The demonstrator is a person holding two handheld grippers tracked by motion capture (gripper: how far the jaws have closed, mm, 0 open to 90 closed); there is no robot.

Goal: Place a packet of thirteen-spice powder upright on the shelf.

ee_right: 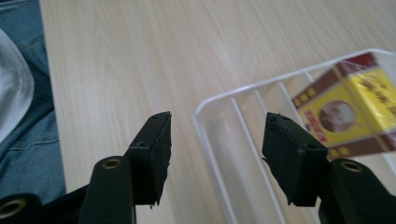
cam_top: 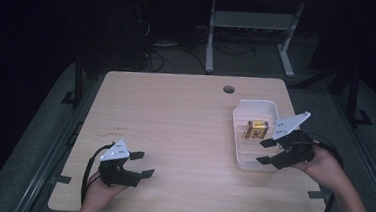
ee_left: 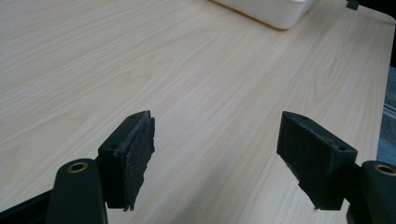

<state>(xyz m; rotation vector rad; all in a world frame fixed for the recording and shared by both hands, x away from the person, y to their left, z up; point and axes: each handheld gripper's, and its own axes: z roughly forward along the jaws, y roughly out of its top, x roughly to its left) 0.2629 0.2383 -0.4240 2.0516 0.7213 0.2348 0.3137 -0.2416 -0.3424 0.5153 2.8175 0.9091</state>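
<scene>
Dark floor and desk legs ring a pale wooden table (cam_top: 174,135), with a cable hole (cam_top: 228,89) near its far edge at about one o'clock from the middle. At three o'clock sits a white tray (cam_top: 241,140), ribbed along its bottom, and inside it, towards the far half, lies a yellow box (cam_top: 256,129) with brown ends. The right gripper (cam_top: 267,151) hangs over the tray's near right corner, at about five o'clock from the box, jaws apart with nothing between them; the box lies clear of its pads. Down at seven o'clock the left gripper (cam_top: 141,164) rests low over bare wood, its jaws spread wide and empty, well apart from the tray.
</scene>
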